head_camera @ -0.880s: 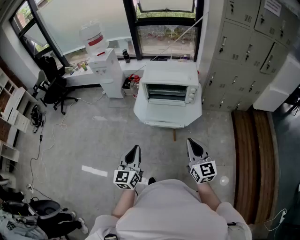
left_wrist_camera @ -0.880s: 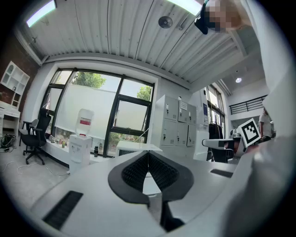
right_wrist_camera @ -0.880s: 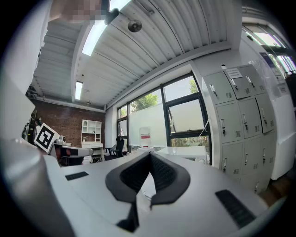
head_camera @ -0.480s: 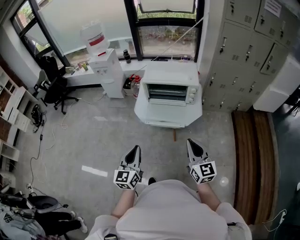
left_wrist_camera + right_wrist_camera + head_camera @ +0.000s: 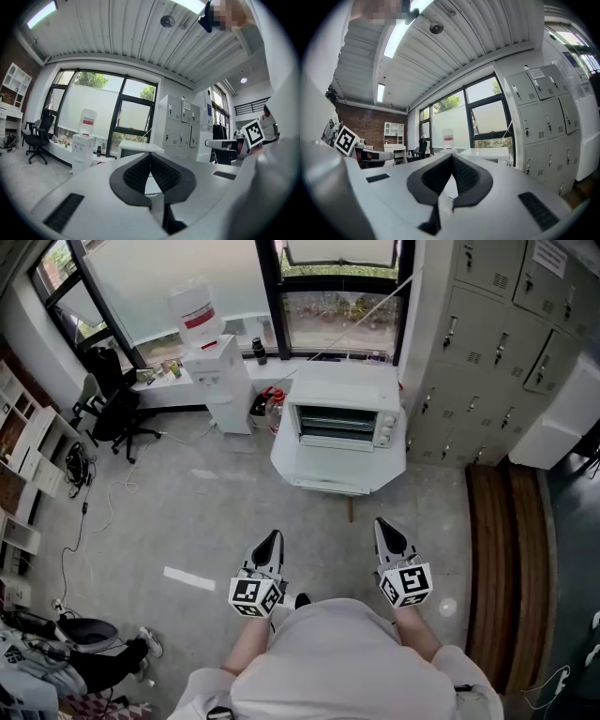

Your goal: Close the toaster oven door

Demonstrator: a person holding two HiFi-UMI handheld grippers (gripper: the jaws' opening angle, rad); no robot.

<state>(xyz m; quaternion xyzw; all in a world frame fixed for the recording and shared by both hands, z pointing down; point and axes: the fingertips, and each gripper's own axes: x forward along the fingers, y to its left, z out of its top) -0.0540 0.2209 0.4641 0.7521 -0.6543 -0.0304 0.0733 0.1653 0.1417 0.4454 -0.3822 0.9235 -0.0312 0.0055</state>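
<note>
White left gripper (image 5: 272, 536) and right gripper (image 5: 382, 522) carry black-marked cubes (image 5: 253, 595).

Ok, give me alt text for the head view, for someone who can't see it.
Seen from above, a person holds a left gripper and right gripper, both shut and empty, facing a white toaster oven with its door open on a table. A water dispenser stands to its left, lockers to its right.

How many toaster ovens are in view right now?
1. The toaster oven sits on the white table below the window, straight ahead across the floor. No other shows, though one could be hidden.
</note>
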